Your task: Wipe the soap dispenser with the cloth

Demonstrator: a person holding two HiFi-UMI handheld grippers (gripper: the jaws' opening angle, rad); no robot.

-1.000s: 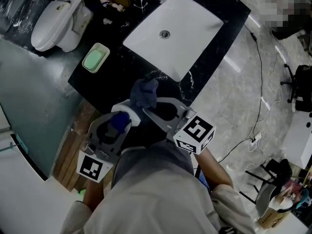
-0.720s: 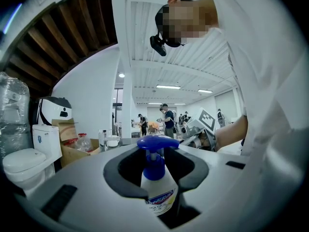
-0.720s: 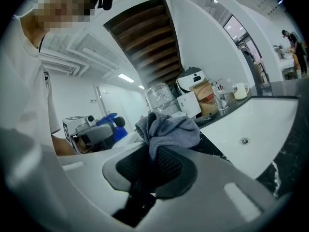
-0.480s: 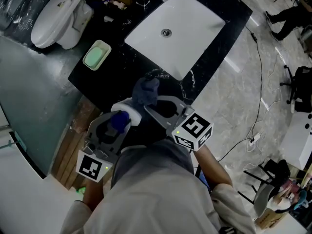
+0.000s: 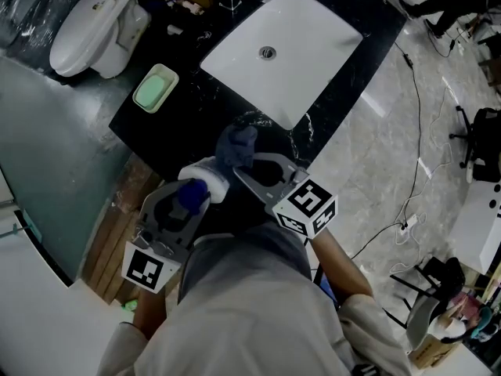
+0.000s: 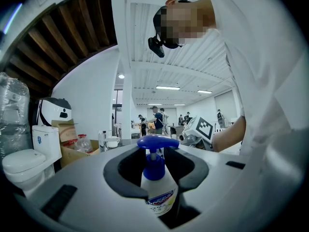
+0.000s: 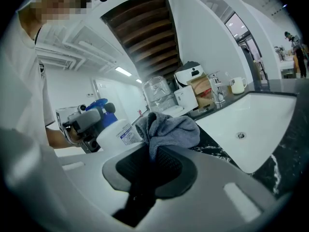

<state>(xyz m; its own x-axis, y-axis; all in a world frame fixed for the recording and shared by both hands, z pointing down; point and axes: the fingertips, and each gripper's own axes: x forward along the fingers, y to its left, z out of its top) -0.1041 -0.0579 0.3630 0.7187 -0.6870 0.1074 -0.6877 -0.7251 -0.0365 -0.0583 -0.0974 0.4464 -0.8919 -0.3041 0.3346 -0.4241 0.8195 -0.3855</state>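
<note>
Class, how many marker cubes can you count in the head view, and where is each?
2. One marker cube sits on the left gripper, lower left; the other on the right gripper, right of centre. None looks hidden.

Open counter (image 5: 184, 128) ahead, soap dish (image 5: 154, 90) left, sink (image 5: 313, 41) beyond

Soap dish (image 5: 154, 91) on the countertop (image 5: 188, 116) left of the sink (image 5: 313, 37); toilet (image 5: 86, 34) further left; cloth (image 5: 235, 147) just right of the soap dispenser (image 5: 207, 177)
</note>
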